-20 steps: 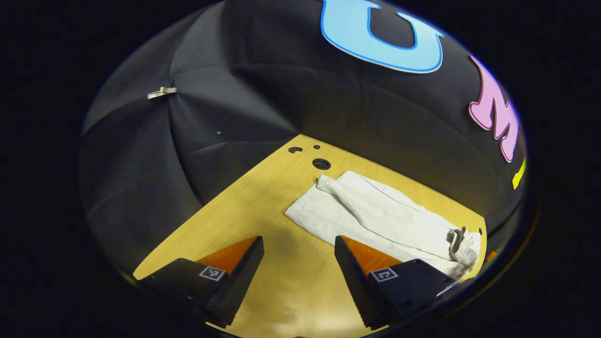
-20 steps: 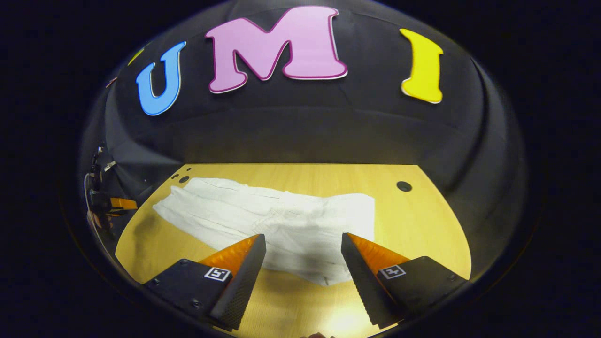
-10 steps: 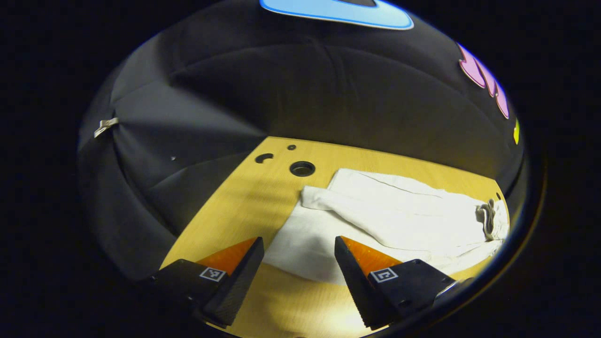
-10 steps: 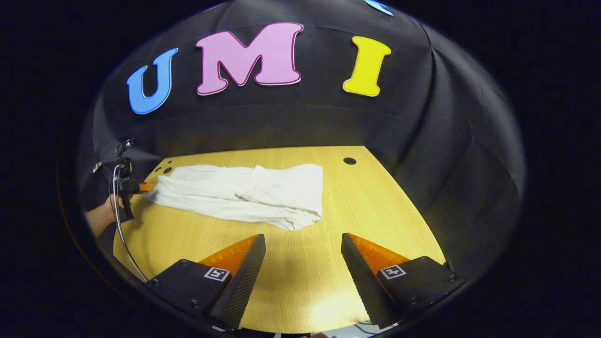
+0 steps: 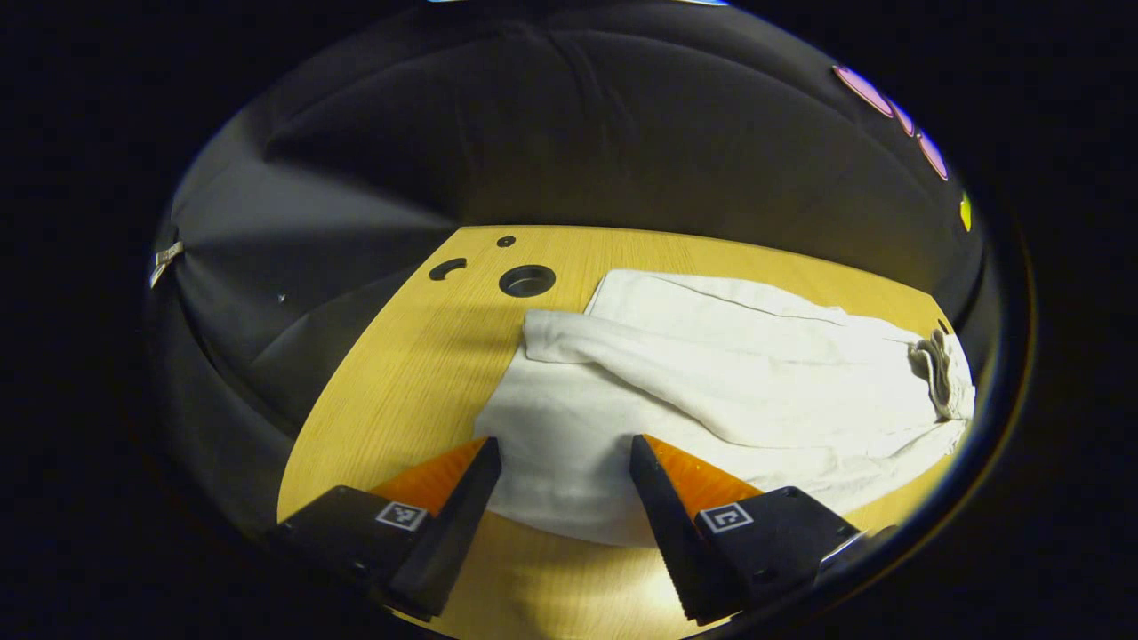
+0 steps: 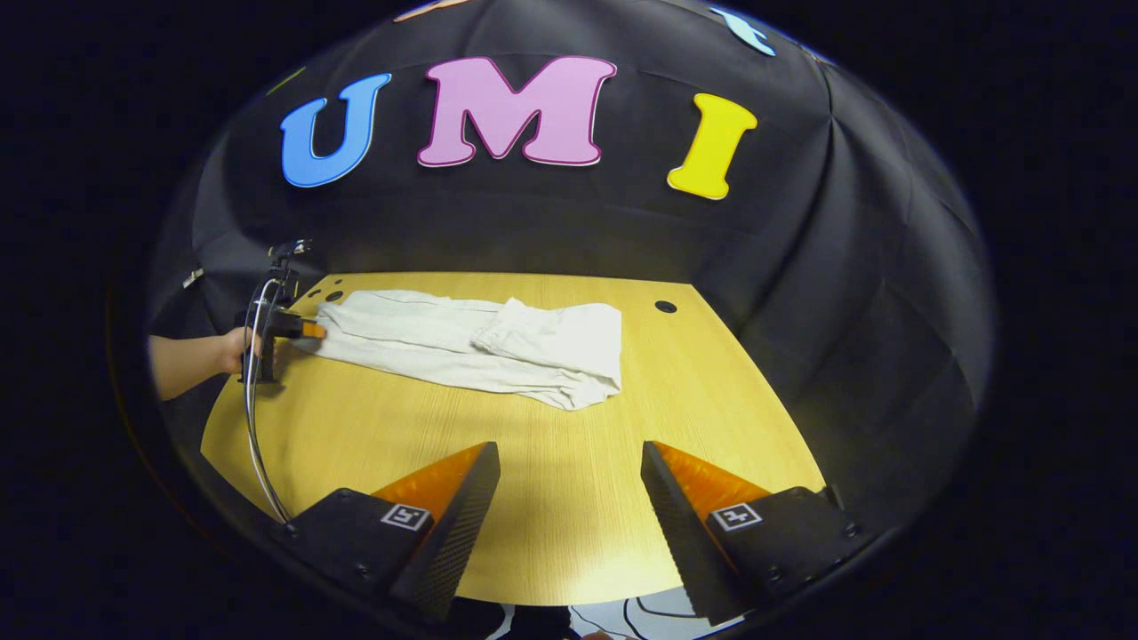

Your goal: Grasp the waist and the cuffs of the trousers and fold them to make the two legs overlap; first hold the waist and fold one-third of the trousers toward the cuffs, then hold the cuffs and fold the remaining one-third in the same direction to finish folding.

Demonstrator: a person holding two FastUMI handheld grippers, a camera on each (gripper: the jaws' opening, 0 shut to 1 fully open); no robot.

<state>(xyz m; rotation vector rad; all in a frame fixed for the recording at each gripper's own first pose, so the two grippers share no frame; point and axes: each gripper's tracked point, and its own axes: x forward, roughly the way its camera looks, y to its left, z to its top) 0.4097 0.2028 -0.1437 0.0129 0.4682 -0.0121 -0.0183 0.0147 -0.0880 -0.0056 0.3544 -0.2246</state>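
- Lengthwise, the white trousers [image 6: 471, 342] lie flat on the wooden table [image 6: 551, 498], toward its far side, with the long axis running across the right gripper view from left to right.
- At the right-hand end of that view sits the wider, bunched waist [image 6: 569, 342]; a cord [image 5: 929, 364] shows at that same end in the left gripper view.
- The cuffs [image 5: 533, 373] form the other end, close to the round holes [image 5: 526, 281] in the tabletop.
- One leg lies partly over the other, askew and not edge to edge, so I judge the legs are not yet neatly overlapped.
- The left gripper [image 5: 562, 480] is right at the cuff end, its fingers spread apart with the nearer cuff's hem between them, gripping nothing; the right gripper view shows it just beside that end, held by a hand [image 6: 233, 349].
- The right gripper [image 6: 569, 493] hangs over bare table, fingers likewise spread and holding nothing, well apart from the cloth.
- So the left is nearer the cuffs, while the waist lies ahead of the right gripper, which must reach forward to take it.
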